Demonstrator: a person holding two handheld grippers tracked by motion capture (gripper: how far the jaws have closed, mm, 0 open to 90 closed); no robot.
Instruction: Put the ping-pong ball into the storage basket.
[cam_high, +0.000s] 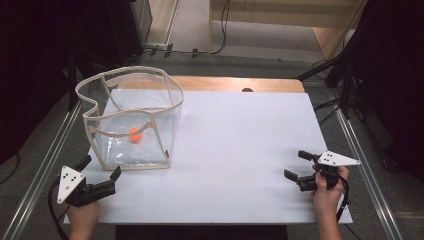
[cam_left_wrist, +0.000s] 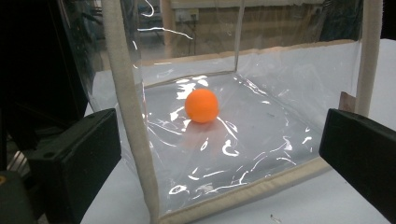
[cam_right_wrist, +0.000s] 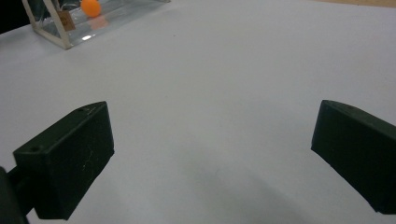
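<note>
White tabletop (cam_high: 240, 150): our left gripper (cam_high: 100, 169) wide, empty; we approach clear bag (cam_high: 131, 120) squarely, orange ball (cam_high: 135, 134) inside.

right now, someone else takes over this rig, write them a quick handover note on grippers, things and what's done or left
Left gripper: open, holding nothing, just short of the clear bag's near bottom edge.
Right gripper: open, holding nothing, over bare white table, far from the bag.
Orange ball: on the bag's floor; the bag stands open-topped at the table's far left.
Done: nothing gripped yet.
Left: probably grip the bag or reach the ball.
</note>
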